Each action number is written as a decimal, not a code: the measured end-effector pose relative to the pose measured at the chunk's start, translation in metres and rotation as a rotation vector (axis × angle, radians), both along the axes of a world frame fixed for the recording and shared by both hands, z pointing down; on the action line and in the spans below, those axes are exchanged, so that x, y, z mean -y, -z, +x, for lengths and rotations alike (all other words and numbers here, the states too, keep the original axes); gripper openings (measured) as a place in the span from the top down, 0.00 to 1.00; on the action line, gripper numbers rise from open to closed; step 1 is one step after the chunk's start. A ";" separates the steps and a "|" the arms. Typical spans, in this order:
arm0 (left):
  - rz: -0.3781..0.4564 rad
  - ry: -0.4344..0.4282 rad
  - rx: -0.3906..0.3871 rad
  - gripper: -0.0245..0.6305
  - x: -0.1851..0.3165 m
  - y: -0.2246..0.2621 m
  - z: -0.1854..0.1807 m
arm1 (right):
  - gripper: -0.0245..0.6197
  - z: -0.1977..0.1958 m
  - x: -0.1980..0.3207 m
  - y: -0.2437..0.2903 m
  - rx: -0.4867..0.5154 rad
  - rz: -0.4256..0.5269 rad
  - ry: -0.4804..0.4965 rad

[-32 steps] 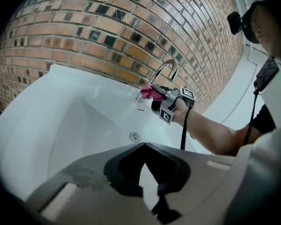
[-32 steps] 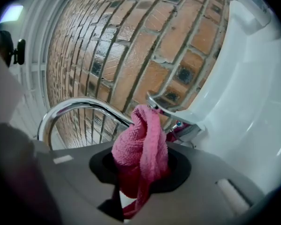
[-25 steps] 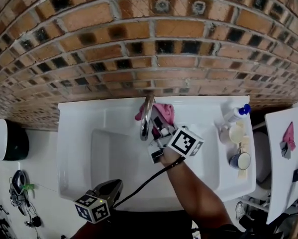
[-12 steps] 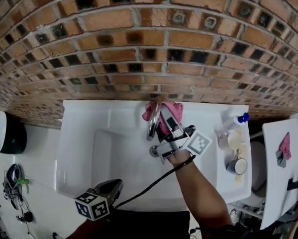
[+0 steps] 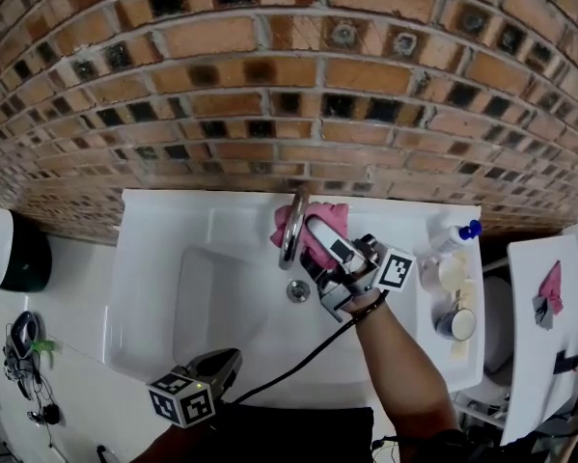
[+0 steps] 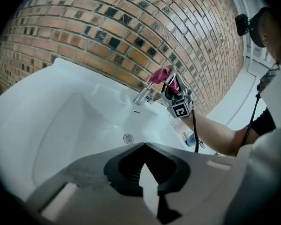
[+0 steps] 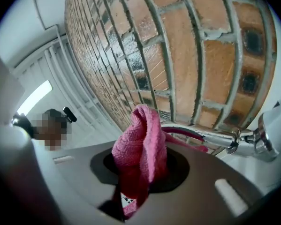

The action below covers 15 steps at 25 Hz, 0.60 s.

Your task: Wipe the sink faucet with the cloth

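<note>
Nearest me, my left gripper [image 5: 219, 363] hangs over the front rim of the white rectangular ceramic sink [image 5: 163, 258], its jaws closed together on nothing. Further in, my right gripper [image 5: 319, 237] is clenched on the pink terry cloth [image 7: 141, 144], which it holds against the right side of the curved chrome faucet [image 5: 289, 228], near the faucet's base at the back of the sink. Behind stands the red-brown brick wall [image 5: 269, 95].

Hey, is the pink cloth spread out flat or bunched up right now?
Bunched up. The cloth sticks out in thick folds from the shut right gripper, beside the faucet.
</note>
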<state>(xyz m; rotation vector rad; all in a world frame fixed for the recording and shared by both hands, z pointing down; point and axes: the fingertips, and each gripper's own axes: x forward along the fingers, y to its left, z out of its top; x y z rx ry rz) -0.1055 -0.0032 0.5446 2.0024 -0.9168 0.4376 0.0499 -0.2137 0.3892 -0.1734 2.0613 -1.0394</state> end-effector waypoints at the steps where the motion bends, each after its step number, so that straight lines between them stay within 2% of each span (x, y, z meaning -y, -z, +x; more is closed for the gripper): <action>1: 0.002 0.001 -0.002 0.95 0.000 0.000 0.003 | 0.80 -0.001 -0.003 0.001 -0.028 0.020 0.017; 8: 0.008 0.014 -0.009 0.95 -0.001 -0.002 0.015 | 0.80 -0.009 -0.018 -0.001 -0.288 0.144 0.065; 15: 0.024 0.018 -0.004 0.95 0.010 -0.001 0.022 | 0.80 -0.015 -0.036 -0.008 -0.448 0.200 0.087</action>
